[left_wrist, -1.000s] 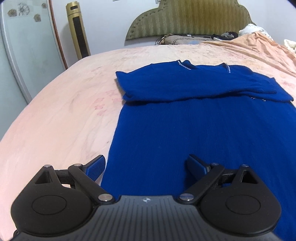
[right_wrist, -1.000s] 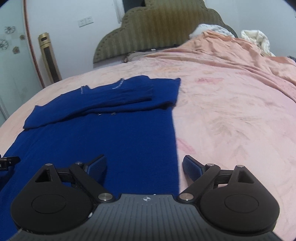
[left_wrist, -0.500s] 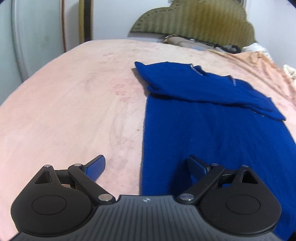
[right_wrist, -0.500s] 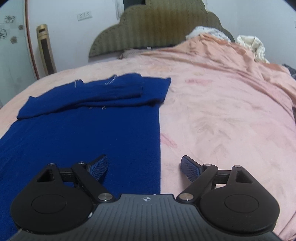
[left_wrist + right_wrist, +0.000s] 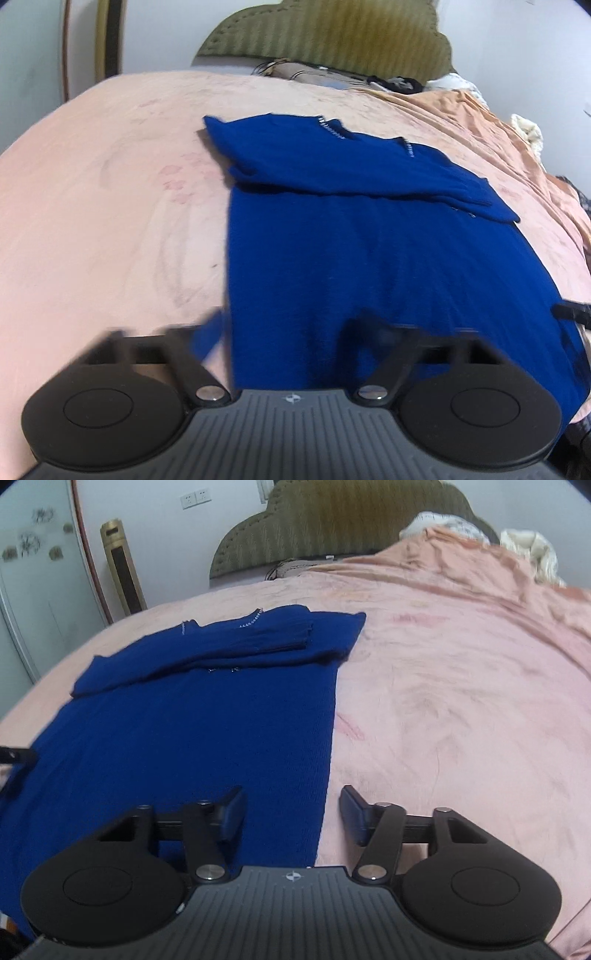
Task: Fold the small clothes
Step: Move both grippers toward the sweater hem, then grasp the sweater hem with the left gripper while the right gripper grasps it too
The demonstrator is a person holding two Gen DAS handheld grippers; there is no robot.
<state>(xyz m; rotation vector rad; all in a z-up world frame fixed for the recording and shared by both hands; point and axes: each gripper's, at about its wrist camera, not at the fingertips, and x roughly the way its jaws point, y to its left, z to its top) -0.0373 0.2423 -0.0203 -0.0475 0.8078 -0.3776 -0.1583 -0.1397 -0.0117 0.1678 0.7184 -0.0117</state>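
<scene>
A dark blue sweater (image 5: 369, 258) lies flat on the pink bed sheet (image 5: 92, 221), its sleeves (image 5: 332, 166) folded across the chest at the far end. My left gripper (image 5: 288, 336) is low over the sweater's near left corner. Its blurred jaws are closing with the left side edge between them, a wide gap still showing. In the right wrist view the sweater (image 5: 184, 738) fills the left half. My right gripper (image 5: 291, 812) straddles the sweater's right side edge near the hem, its jaws closing, pads clear of the cloth.
An olive padded headboard (image 5: 332, 33) stands behind the bed, with dark clutter (image 5: 399, 83) below it. Rumpled bedding (image 5: 528, 550) is heaped at the far right. A gold tower appliance (image 5: 122, 572) and a pale cabinet door (image 5: 29, 590) stand at the left wall.
Both pairs of jaws have narrowed. The left view swung leftward, bringing the sweater's left edge between its fingers. The right gripper shifted slightly, so the right edge sits between its fingers.
</scene>
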